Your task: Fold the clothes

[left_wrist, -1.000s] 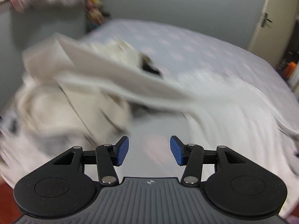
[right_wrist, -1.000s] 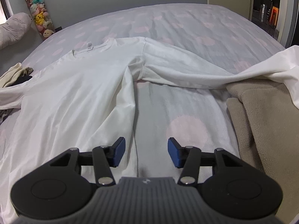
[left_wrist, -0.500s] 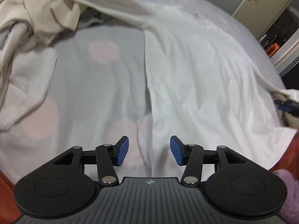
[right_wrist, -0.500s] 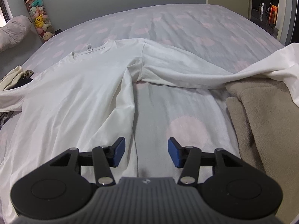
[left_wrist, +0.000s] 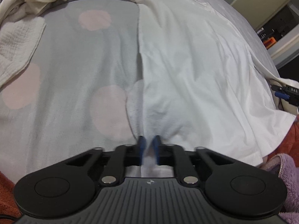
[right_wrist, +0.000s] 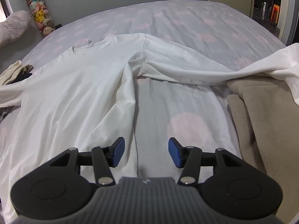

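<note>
I see a tube of plush toys at upper left, a pink pillow beside it, and a dark shelf at upper right.

The left gripper is smeared with motion blur, so the bit of white shirt pinched between its pads is just a fuzzy streak. The shirt's far sleeve runs off the right wrist view's edge. The beige blanket gets cropped there too, and a dark gadget is mostly cut off.
</note>
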The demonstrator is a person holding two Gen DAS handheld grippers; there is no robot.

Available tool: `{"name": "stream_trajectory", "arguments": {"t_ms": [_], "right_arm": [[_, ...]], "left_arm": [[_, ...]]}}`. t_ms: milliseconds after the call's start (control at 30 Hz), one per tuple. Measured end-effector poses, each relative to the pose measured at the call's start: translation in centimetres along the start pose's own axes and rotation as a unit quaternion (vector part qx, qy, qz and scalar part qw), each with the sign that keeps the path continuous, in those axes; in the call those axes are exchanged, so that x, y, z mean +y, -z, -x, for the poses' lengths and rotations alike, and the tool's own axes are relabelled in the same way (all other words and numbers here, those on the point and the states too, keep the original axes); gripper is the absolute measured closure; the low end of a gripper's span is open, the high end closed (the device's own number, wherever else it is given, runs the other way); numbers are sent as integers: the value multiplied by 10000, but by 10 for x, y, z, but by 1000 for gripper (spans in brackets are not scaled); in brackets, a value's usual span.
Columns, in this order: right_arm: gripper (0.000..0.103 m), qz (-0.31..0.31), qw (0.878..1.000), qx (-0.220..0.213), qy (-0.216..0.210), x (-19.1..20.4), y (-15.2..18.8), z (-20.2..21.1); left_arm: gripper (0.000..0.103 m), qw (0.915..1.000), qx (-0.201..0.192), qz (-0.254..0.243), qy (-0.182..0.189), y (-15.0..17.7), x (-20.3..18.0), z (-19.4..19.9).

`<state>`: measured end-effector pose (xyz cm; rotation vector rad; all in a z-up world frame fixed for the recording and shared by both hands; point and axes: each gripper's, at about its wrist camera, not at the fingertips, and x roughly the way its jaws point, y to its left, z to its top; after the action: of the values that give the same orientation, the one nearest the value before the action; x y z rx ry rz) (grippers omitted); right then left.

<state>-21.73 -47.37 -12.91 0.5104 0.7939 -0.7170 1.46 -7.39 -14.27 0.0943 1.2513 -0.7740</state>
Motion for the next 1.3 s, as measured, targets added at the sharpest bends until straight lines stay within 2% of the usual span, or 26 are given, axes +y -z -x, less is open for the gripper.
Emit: {"name": "stream_trajectory", "arguments": {"t_ms": [33,200,300,533,633,733,1033,1133,1233,1267,1300], "right_arm": [[47,30,10000,56,-8,1,-1,0],[47,194,9978,590,-209,6,-6,0],[44,226,9950,898,-368,10,-7,4],[45,620,9885,1274,-538,26,-6,29],[50,709,9867,1359,-532,29,-9,40],[51,653,9855,1460,-557,26,-12,48],[55,148,9747,2114,-715,14,0,44],[56,204,9728,2209,-664,20,8,46],[69,503,9763,2024,-577,32,16,51],[83,585,9773,1951,-585,36,18,52],[86,636,9784,1874,-601,39,19,54]], "left_arm": [[103,10000,-19,-44,0,0,-2,2],[103,9994,-202,56,266,-1,-3,18],[103,9990,-330,75,287,-4,-4,27],[103,9991,-317,128,261,-3,0,26],[103,9992,-278,153,248,-1,2,23],[103,9993,-264,149,225,-2,1,23],[103,9994,-242,142,200,-2,2,22],[103,9995,-221,130,201,-2,2,21],[103,9995,-200,111,196,-1,1,20],[103,9996,-193,104,188,-2,1,20],[103,9996,-188,95,181,-2,1,20]]}}
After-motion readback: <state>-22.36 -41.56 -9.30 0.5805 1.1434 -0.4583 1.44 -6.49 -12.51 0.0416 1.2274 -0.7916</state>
